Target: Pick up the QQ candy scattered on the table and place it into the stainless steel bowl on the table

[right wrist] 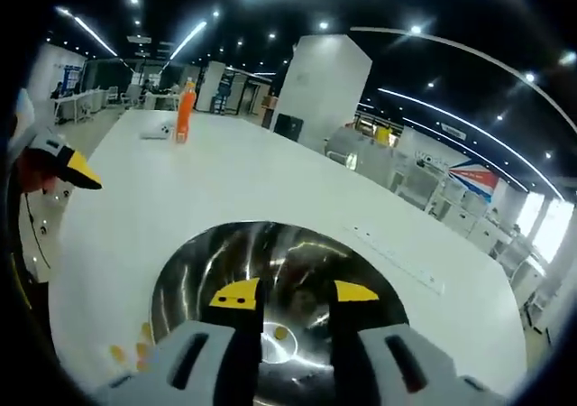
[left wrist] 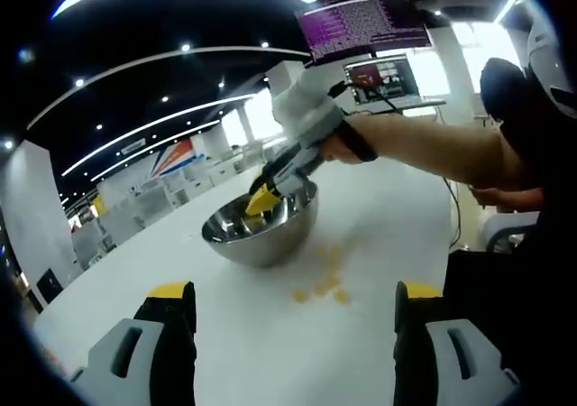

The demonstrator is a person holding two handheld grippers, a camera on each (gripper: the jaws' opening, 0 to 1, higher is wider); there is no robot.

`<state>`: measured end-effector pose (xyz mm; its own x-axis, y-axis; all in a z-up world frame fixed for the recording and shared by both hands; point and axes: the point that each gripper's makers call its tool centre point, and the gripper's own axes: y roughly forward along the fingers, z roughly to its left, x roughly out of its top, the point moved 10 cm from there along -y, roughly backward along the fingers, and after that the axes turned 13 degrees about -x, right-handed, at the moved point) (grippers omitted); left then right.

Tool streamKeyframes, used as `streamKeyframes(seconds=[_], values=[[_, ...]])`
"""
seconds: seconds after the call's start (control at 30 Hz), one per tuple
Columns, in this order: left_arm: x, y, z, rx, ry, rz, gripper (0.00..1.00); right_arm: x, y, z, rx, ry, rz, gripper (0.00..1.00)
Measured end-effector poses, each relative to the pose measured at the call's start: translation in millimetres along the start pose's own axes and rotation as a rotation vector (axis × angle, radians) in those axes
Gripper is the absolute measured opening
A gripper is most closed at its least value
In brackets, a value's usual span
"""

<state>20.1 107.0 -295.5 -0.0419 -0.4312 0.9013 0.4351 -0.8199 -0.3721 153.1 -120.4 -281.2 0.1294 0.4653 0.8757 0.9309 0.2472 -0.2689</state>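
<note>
The stainless steel bowl [left wrist: 261, 230] stands mid-table on the white table [left wrist: 379, 235]. Several yellow QQ candies [left wrist: 325, 287] lie scattered just in front of the bowl. My left gripper [left wrist: 296, 292] hangs low over the table short of these candies, jaws wide apart and empty. My right gripper [left wrist: 263, 197], held by a hand, dips into the bowl from above. From its own camera, the right gripper [right wrist: 296, 294] is open over the bowl's inside [right wrist: 194, 266], and one candy [right wrist: 281, 333] lies on the bottom. More candies [right wrist: 135, 345] sit outside the rim. The left gripper [right wrist: 74, 167] shows at the left edge.
An orange bottle [right wrist: 185, 110] and a small white object [right wrist: 155, 131] stand at the far end of the table. Two monitors [left wrist: 370, 27] rise behind the bowl, with a cable [left wrist: 455, 212] running down the table edge. A seated person [left wrist: 518, 108] is at the right.
</note>
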Motion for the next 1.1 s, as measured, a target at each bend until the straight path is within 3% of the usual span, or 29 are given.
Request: streamKeyframes(seconds=[0.37,0.5,0.63,0.9,1.1], values=[[0.3,-1.4,-0.2,0.004,-0.002,-0.002,0.92,1.5,-4.7,-1.5,0.0,0.029,-0.017,0.25],[1.4,-3.7,1.1,0.009,0.005,0.007,0.92,9.2,-16.1,-6.3,-0.007,0.085,-0.07,0.24],[-1.8,-7.1,4.9,0.02,0.004,0.036,0.92,22.5,-39.0,-6.5,0.054,0.193,-0.161,0.24],[-3.7,-14.1,11.3,0.026,0.021,0.068,0.92,24.3,-76.0,-4.7,0.084,0.153,-0.206,0.24],[-3.3,-20.6,17.4,0.003,0.048,0.085,0.92,17.2,-85.0,-4.7,0.084,0.141,-0.205,0.24]])
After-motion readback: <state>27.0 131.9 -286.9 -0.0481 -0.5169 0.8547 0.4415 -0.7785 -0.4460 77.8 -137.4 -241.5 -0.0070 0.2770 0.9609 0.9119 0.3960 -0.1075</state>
